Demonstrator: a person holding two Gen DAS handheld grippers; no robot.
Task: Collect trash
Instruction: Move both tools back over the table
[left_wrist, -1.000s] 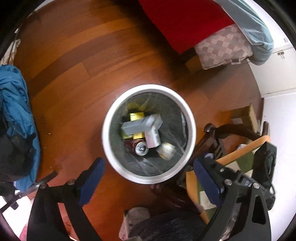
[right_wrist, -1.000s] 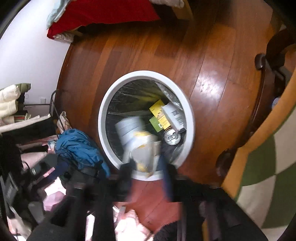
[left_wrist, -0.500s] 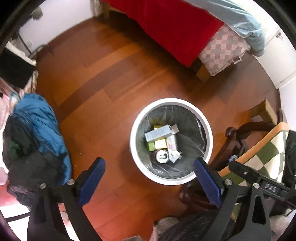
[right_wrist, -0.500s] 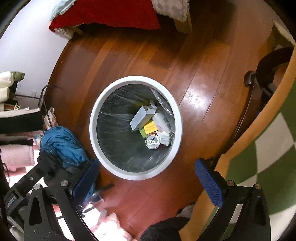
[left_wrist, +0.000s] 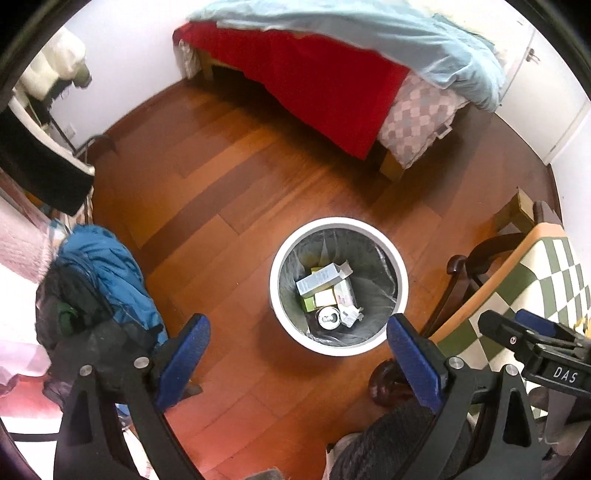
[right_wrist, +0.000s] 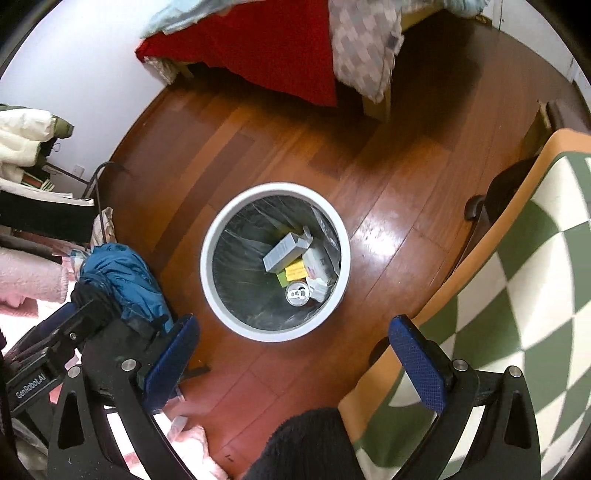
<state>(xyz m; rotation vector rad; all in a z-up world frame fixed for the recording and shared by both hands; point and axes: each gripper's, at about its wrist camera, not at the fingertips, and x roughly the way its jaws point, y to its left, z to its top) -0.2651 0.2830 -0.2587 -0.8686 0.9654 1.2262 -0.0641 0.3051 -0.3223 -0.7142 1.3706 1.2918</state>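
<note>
Both tools, left tool (left_wrist: 297, 358) and right tool (right_wrist: 293, 360), gape empty; bin (right_wrist: 221, 295) litter labels unreadable.

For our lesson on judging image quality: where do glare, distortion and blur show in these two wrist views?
Right wrist view: bright glare on the wooden floor right of the bin, and straight planks bow with the fisheye. Left wrist view: dark corners ring the round image, the bed looks slightly smeared, while the trash in the bin stays sharp.

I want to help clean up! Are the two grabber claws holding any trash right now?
No. The left gripper and right gripper are both open and empty; the trash lies in the bin.
</note>
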